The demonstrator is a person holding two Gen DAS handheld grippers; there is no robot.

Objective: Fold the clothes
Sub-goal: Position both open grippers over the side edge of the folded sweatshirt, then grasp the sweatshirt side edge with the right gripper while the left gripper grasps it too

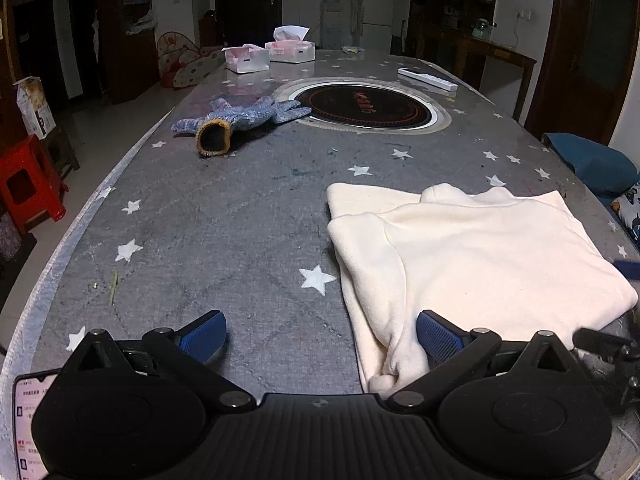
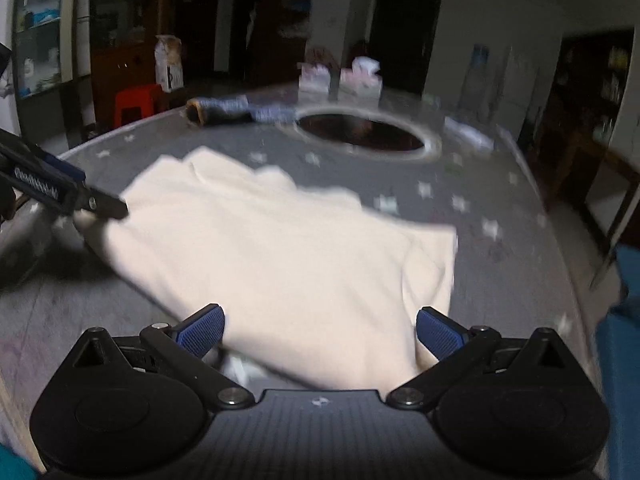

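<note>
A cream garment [image 1: 472, 256] lies folded on the grey star-patterned table [image 1: 224, 240]. My left gripper [image 1: 320, 338] is open at the garment's near left corner; its right finger [image 1: 440, 336] rests over the cloth, its left finger over bare table. In the right wrist view, which is blurred, the garment [image 2: 280, 256] lies just ahead. My right gripper [image 2: 320, 330] is open with the cloth's near edge between its fingers. The left gripper [image 2: 68, 192] shows at the garment's left edge.
A blue knit glove [image 1: 244, 118] lies beyond, next to a round inset burner [image 1: 364, 106]. Two tissue boxes [image 1: 272, 54] and a white power strip [image 1: 428, 78] sit at the far end. A phone [image 1: 28, 420] lies near left. A red stool [image 1: 28, 184] stands beside the table.
</note>
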